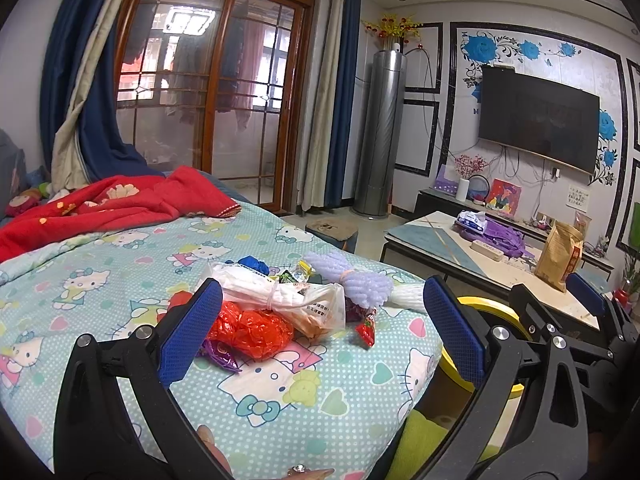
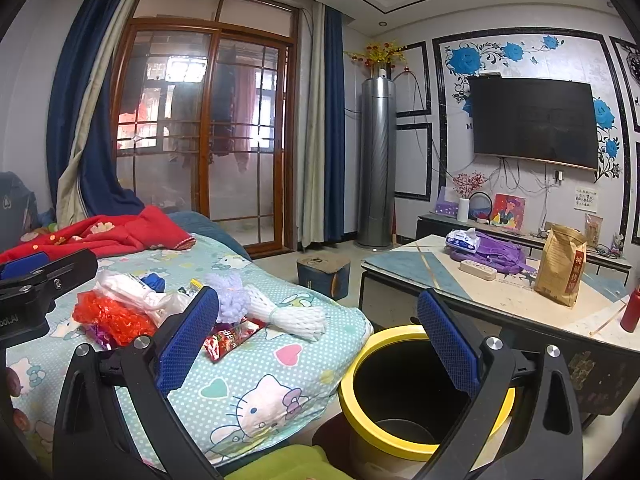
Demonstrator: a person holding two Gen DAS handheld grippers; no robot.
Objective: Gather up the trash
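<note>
Both grippers, left gripper [image 1: 320, 332] and right gripper [image 2: 316, 344], wide, empty; crinkled red bag [image 1: 250, 330] on quilt; round yellow-rimmed bin [image 2: 416, 396].

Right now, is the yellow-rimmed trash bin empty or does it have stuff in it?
It looks empty: the right wrist view looks down into the upright yellow-rimmed bin and shows only dark walls and bare bottom; part is hidden behind a finger.

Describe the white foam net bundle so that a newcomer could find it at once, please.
Start at the bed with the cartoon-cat quilt and find the trash pile near its corner, by the yellow-rimmed bin. The white foam net bundle lies at the pile's bin-side edge, beside a lilac foam bundle; it alone is white, tied mid-length.
</note>
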